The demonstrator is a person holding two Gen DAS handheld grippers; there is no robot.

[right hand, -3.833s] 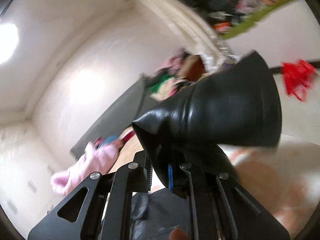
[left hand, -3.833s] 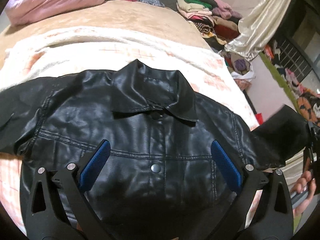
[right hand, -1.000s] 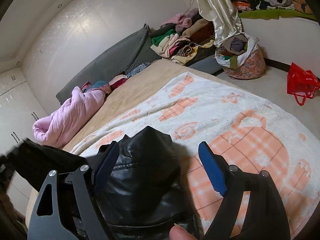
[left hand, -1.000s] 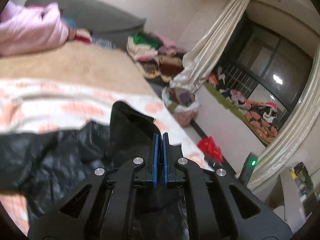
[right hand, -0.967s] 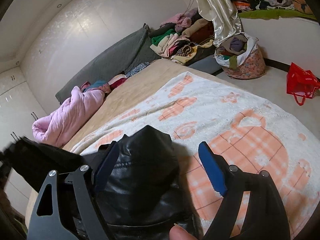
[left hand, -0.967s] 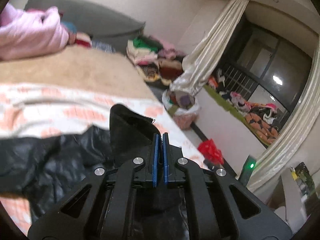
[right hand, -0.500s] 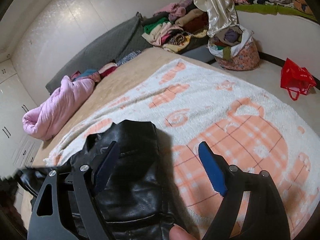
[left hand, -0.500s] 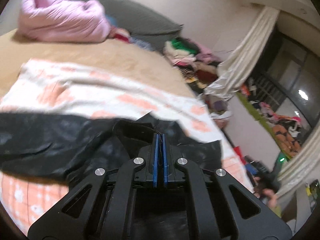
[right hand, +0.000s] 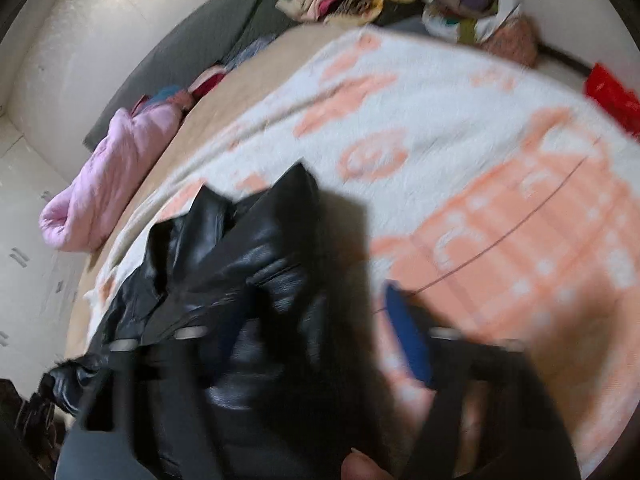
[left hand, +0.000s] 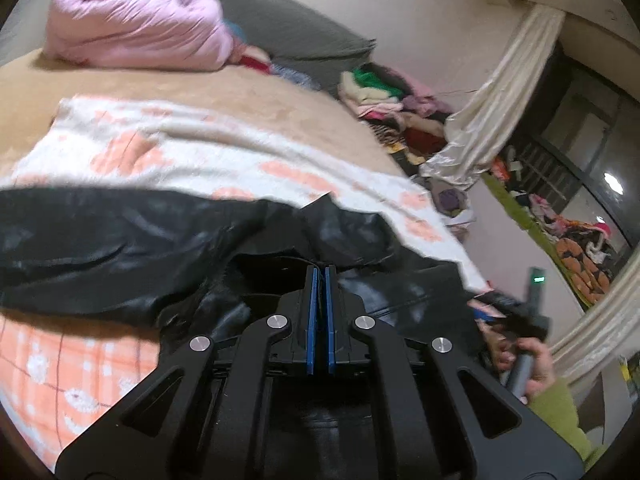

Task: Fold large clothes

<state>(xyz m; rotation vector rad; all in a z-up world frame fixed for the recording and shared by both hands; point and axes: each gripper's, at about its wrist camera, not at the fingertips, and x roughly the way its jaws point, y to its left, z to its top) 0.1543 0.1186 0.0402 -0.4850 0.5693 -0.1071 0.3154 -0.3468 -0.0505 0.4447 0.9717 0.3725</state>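
Note:
A black leather jacket (left hand: 120,240) lies crumpled across the orange-and-white blanket (left hand: 168,148) on the bed. My left gripper (left hand: 319,274) is shut, its blue pads pressed together on a fold of the jacket low over the bed. In the right wrist view the jacket (right hand: 256,248) bunches up between the blurred fingers of my right gripper (right hand: 316,328). Its jaws are closing, and the right pad (right hand: 406,336) stands apart from the leather, over the blanket (right hand: 500,220). A hand (left hand: 528,360) in a green sleeve holds that gripper at the right edge of the left wrist view.
A pink quilted bundle (left hand: 132,32) and a grey headboard cushion (left hand: 280,36) sit at the far end of the bed. Piled clothes (left hand: 384,92), a cream curtain (left hand: 492,108) and a red bag (right hand: 612,96) lie beyond the bed's right side.
My left gripper has sunk toward the bed with the jacket, which now spreads wide to the left. My right gripper has dropped closer over the jacket and its fingers have drawn inward.

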